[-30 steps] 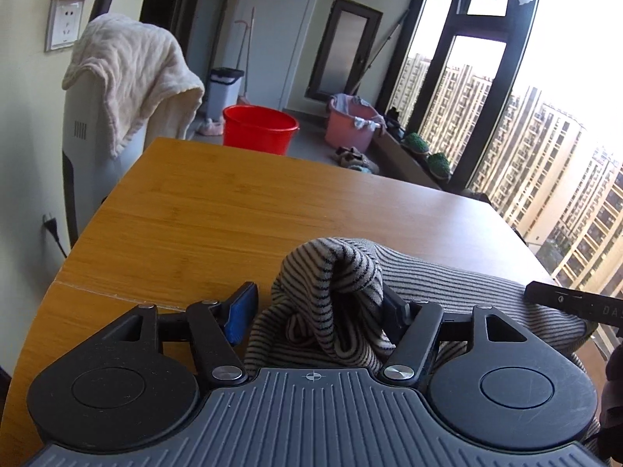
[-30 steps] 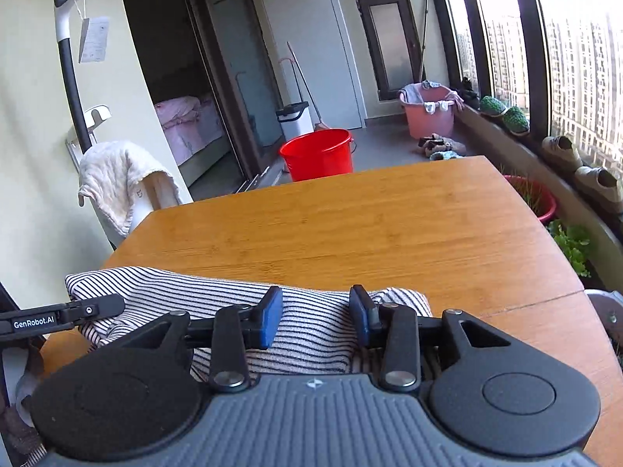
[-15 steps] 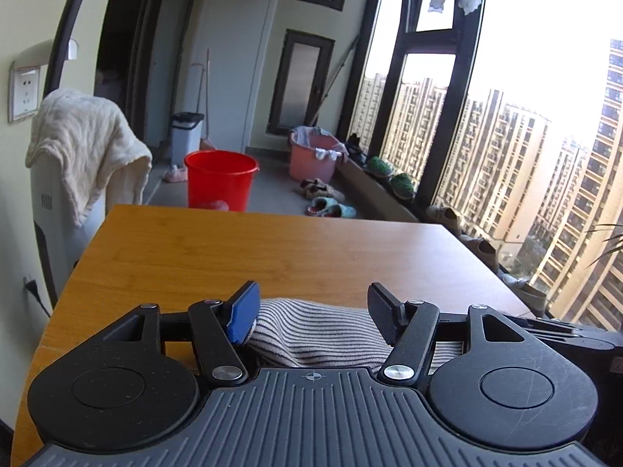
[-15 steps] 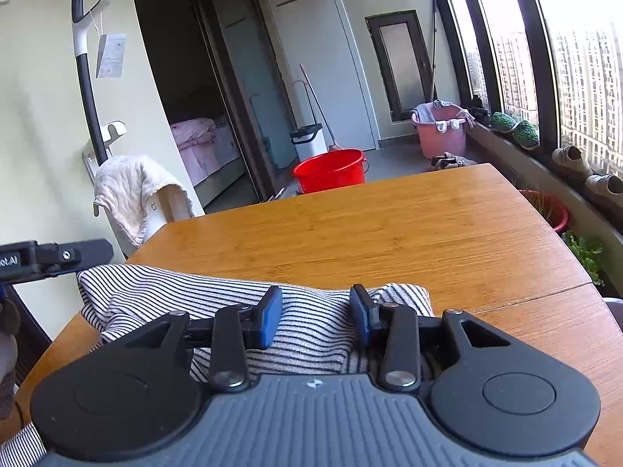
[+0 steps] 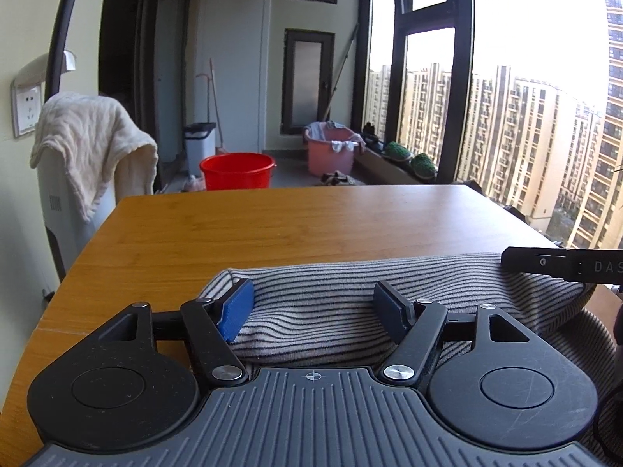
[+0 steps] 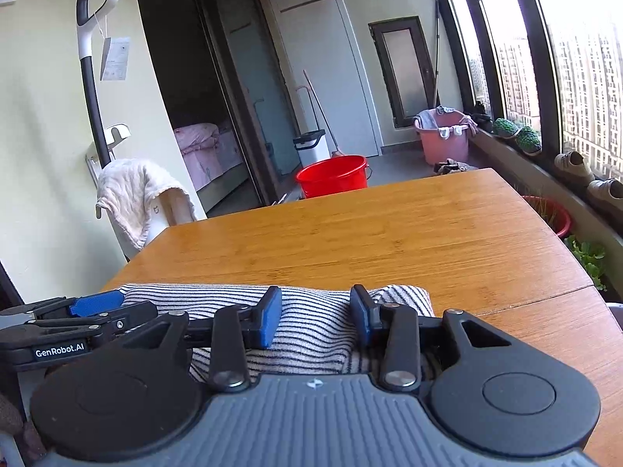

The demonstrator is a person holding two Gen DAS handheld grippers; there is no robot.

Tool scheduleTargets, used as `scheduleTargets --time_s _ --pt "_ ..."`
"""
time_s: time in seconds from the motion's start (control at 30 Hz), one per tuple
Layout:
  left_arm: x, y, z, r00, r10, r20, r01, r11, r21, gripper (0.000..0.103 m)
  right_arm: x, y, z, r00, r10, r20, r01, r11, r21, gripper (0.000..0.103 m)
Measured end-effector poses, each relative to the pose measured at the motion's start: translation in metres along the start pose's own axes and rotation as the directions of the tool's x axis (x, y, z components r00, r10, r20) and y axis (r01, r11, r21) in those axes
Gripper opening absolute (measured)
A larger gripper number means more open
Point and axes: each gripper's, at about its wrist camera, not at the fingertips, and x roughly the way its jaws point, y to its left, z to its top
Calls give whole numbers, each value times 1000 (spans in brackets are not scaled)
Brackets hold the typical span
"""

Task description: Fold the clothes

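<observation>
Left wrist view: a wooden table point(image 5: 296, 229) fills the middle of the scene, in a room with tall windows point(image 5: 506, 116) looking onto apartment towers. A striped garment point(image 5: 350, 292) lies folded in a long band across the near edge of the table. Beyond the table's far left corner, a cream towel point(image 5: 93, 144) hangs over a white appliance. On the floor behind the table stand a red bucket point(image 5: 236, 171) and, further right, a pink tub point(image 5: 331, 151) with laundry in it.

The left gripper point(image 5: 313, 307) sits low over the garment with its fingers spread wide apart; the striped cloth lies between them, not pinched. The right gripper's tip shows at the right edge, above the garment's far end.

From the right wrist view, the right gripper point(image 6: 315, 315) also has its fingers apart, with the garment's right end lying between them, unclamped. The left gripper point(image 6: 93, 305) appears at the left, over the cloth's other end.
</observation>
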Motion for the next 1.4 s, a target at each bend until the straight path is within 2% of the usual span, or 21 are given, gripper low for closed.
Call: scheduleTargets --time_s 0.1,0.27,0.4,0.7,0.77,0.83,0.93,0.97,1.03,1.17,1.4 --pt "-1 1 -1 1000 -3 4 3 1000 -5 75 2 6 0 1000 -1 -6 1 999 -35 50" --pt "-2 7 -2 1000 -21 8 21 999 -29 78 7 16 0 1000 -9 -16 7 997 -80 58" --pt "1 5 0 1000 -25 3 25 1000 -16 81 5 14 0 1000 -2 -8 1 998 -67 58" --pt "-2 4 -2 1000 -16 10 16 1000 -19 82 2 13 -1 1000 16 13 -15 998 -56 57" --pt "-1 1 -2 1000 -9 2 9 1000 -2 85 -8 11 -1 999 5 45 -4 999 -36 52" --pt "0 0 -2 1000 -12 0 12 1000 5 90 -21 10 -1 998 -5 62 7 1000 -30 52" --pt "0 -1 -1 1000 -16 -4 16 1000 17 91 -25 10 -1 1000 -11 -24 10 997 -75 48" --pt "0 -1 -2 1000 -17 -4 17 1000 16 91 -22 11 -2 998 -34 -53 28 993 -119 42" --pt "0 0 -2 1000 -22 -3 22 1000 14 92 -16 12 -3 996 -61 -72 48 984 -174 41" --pt "1 2 -1 999 -41 -6 41 999 3 93 0 14 4 994 -92 -57 78 973 -216 41" --pt "19 -4 6 998 -46 -34 48 996 79 99 28 3 19 993 -102 -64 88 979 -185 57"
